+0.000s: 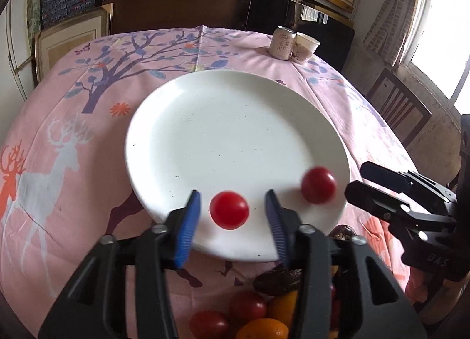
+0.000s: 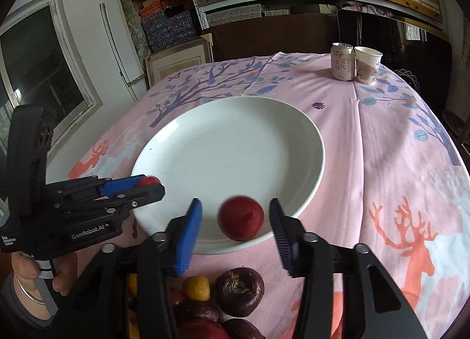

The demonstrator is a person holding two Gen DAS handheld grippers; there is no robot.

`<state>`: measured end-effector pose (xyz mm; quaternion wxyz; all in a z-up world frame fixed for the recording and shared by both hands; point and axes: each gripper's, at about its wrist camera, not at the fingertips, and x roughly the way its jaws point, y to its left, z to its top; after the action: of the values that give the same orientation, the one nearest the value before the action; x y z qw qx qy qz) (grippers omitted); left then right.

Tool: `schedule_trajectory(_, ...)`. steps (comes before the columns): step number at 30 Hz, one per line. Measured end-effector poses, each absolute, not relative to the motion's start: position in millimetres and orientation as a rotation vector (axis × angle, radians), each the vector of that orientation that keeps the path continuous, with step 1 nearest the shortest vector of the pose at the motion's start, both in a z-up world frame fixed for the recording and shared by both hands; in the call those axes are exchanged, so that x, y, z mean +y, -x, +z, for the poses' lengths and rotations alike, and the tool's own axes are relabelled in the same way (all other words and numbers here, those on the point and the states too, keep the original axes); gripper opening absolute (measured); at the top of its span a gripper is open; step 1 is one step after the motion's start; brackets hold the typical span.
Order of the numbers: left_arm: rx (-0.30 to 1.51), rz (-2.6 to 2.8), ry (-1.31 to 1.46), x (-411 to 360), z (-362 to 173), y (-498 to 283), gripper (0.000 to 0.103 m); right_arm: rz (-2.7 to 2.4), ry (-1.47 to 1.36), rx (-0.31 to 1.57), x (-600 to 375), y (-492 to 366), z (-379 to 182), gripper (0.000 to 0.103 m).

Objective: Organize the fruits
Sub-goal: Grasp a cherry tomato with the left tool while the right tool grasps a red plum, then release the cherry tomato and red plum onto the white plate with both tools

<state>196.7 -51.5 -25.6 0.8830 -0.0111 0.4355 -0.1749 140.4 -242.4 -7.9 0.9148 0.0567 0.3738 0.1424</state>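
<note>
A white plate [image 1: 223,110] [image 2: 241,133] lies on the pink tablecloth. In the left wrist view a red cherry tomato [image 1: 229,209] sits between the open fingers of my left gripper [image 1: 233,206], not touching them, over the plate's near rim. A second red tomato [image 1: 318,184] lies on the plate to its right. In the right wrist view this tomato [image 2: 241,218] lies between the open fingers of my right gripper [image 2: 236,215]. The left gripper [image 2: 147,184] shows at the plate's left edge with a tomato [image 2: 148,181] at its tips. The right gripper [image 1: 361,180] shows at right.
A heap of fruit lies near the front edge: red tomatoes [image 1: 246,305], orange fruits [image 1: 261,328] [image 2: 196,287] and dark brown water chestnuts [image 2: 238,290] [image 1: 279,280]. A drink can [image 2: 342,61] and a paper cup [image 2: 367,68] stand at the far right. A chair [image 1: 396,107] stands beside the table.
</note>
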Motion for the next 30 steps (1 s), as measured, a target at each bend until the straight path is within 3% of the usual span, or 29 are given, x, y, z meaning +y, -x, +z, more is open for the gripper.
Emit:
schedule_trajectory(6,0.792,-0.365,-0.029,-33,-5,-137,0.068,0.277,-0.088,0.725,-254,-89,-1,0.058)
schedule_trajectory(14,0.733,-0.372,-0.103,-11,-11,-43,0.069,0.298,-0.065,0.751,-254,-28,-18,0.058)
schedule_trajectory(21,0.758,-0.364,-0.173,-10,-37,-6,0.069,0.274,-0.04,0.74,-237,-34,-26,0.058)
schedule_trajectory(23,0.765,-0.357,-0.172,-8,-42,-1,0.069,0.273,-0.019,0.75,-230,-39,-30,0.052)
schedule_trajectory(25,0.771,-0.357,-0.167,-6,-45,3,0.069,0.284,-0.009,0.764,-225,-41,-35,0.04)
schedule_trajectory(30,0.773,-0.352,-0.207,-11,-50,9,0.069,0.254,-0.008,0.692,-229,-20,-29,0.039)
